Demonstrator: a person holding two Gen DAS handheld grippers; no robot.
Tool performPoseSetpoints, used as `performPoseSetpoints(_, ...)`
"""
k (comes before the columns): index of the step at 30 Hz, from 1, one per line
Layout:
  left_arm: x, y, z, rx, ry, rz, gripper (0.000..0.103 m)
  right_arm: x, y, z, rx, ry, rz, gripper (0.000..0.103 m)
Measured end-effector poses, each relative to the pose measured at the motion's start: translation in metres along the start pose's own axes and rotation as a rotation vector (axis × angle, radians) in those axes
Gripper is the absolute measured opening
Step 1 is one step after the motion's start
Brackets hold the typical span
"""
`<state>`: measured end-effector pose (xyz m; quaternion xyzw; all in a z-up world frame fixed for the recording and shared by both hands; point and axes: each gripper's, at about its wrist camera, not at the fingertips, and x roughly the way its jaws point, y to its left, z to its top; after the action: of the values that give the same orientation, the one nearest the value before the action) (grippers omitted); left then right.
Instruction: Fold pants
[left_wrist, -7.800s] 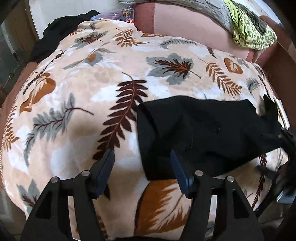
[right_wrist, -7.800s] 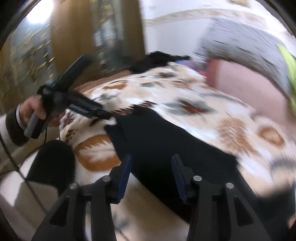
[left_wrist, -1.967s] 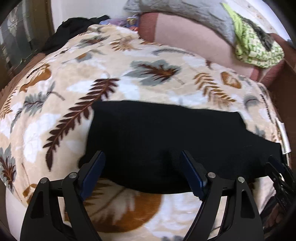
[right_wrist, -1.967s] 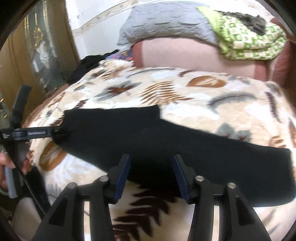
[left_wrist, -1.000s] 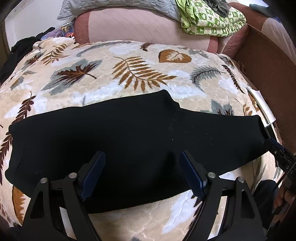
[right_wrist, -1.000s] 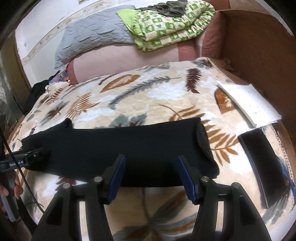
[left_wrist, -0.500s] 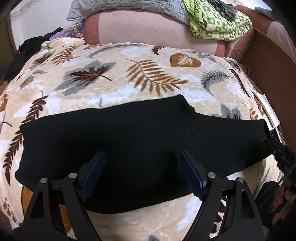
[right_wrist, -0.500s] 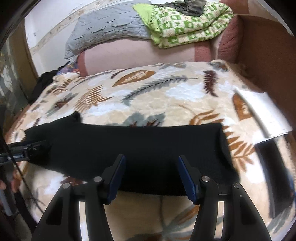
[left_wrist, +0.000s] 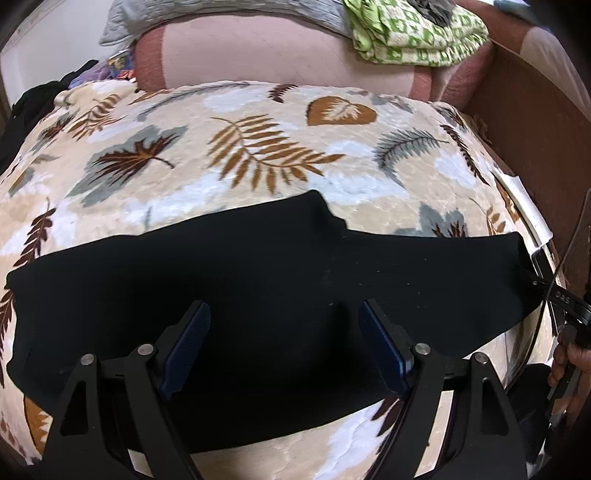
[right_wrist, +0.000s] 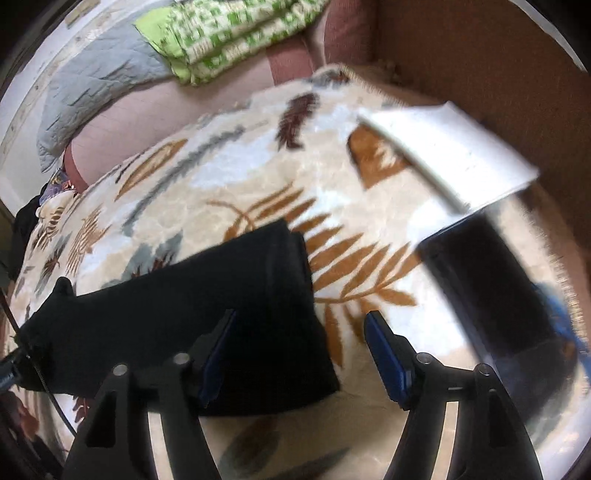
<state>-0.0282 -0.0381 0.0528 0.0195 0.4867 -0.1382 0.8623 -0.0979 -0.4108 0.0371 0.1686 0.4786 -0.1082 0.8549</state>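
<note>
Black pants lie flat in a long band across a leaf-patterned blanket on a bed. My left gripper is open and empty, hovering over the middle of the pants near their front edge. In the right wrist view, which is blurred, the right end of the pants lies under my right gripper, which is open and empty over the pants' right edge. The right gripper's body also shows at the far right of the left wrist view.
A pink bolster, a grey quilt and a green patterned blanket are stacked at the back. A brown headboard runs along the right. A white pad and a black flat object lie near the right edge.
The left gripper has shifted slightly right over the pants. The right gripper has swung quickly to the right, from the middle of the pants to their right end. Both stayed open.
</note>
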Motion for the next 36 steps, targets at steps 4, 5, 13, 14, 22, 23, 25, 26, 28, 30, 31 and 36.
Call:
performPoseSetpoints(4, 0.002, -0.009, 0.004, 0.009, 0.003, -0.006, 0.083, -0.013, 0.007, 0.004, -0.045, -0.046, 0.020, 0.011)
performPoseSetpoints(5, 0.001, -0.010, 0.005, 0.012, 0.001, -0.009, 0.083, -0.015, 0.008, 0.005, -0.049, -0.049, 0.022, 0.010)
performPoseSetpoints(13, 0.006, -0.035, 0.012, 0.068, -0.002, -0.032, 0.083, -0.009, -0.004, 0.006, -0.023, -0.034, -0.015, 0.006)
performPoseSetpoints(14, 0.006, -0.039, 0.013, 0.076, -0.003, -0.041, 0.083, -0.011, -0.003, 0.006, -0.029, -0.041, -0.008, 0.006)
performPoseSetpoints(22, 0.014, -0.083, 0.039, 0.163, 0.027, -0.182, 0.083, -0.048, -0.018, -0.005, 0.014, -0.089, 0.063, 0.053)
performPoseSetpoints(23, 0.015, -0.091, 0.043, 0.183, 0.029, -0.203, 0.083, -0.048, -0.021, -0.008, 0.021, -0.074, 0.072, 0.053)
performPoseSetpoints(25, 0.021, -0.117, 0.054, 0.257, 0.029, -0.248, 0.083, -0.045, -0.026, -0.013, 0.039, -0.052, 0.097, 0.053)
performPoseSetpoints(26, 0.024, -0.126, 0.057, 0.291, 0.030, -0.258, 0.083, -0.043, -0.029, -0.015, 0.046, -0.046, 0.103, 0.053)
performPoseSetpoints(28, 0.034, -0.150, 0.065, 0.372, 0.034, -0.274, 0.083, -0.040, -0.035, -0.018, 0.054, -0.036, 0.128, 0.053)
performPoseSetpoints(30, 0.044, -0.167, 0.071, 0.424, 0.057, -0.309, 0.083, -0.038, -0.038, -0.019, 0.054, -0.032, 0.166, 0.053)
performPoseSetpoints(31, 0.050, -0.176, 0.075, 0.447, 0.076, -0.333, 0.083, -0.037, -0.040, -0.019, 0.049, -0.028, 0.189, 0.053)
performPoseSetpoints(36, 0.076, -0.214, 0.088, 0.515, 0.138, -0.418, 0.083, -0.028, -0.046, -0.023, 0.052, -0.002, 0.238, 0.053)
